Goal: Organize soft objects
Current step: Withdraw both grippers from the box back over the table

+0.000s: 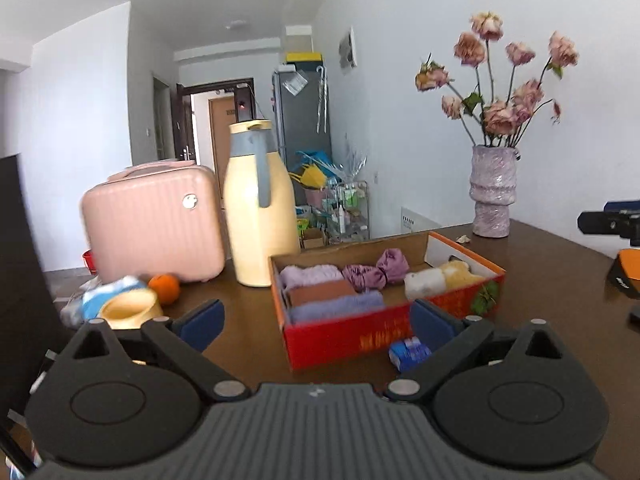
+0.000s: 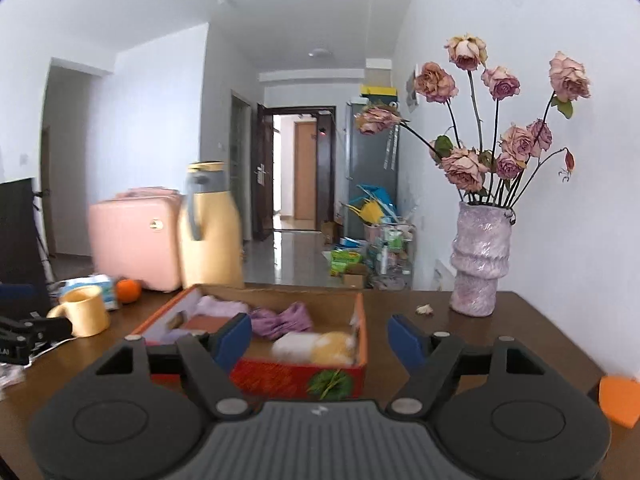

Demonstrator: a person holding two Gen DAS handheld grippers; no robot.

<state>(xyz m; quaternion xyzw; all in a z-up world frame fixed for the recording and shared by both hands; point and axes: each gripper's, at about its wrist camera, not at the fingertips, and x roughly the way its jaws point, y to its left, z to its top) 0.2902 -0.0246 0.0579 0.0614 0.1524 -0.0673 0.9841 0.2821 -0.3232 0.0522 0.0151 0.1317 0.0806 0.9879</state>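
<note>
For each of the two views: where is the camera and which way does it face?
Left wrist: on the left gripper, low over the table, facing the red box and flask; own open fingers show, empty.
Right wrist: on the right gripper, facing the box and vase; own open fingers show, empty.
Shared: box, flask, vase, pink case, mug, orange, the hallway.
</note>
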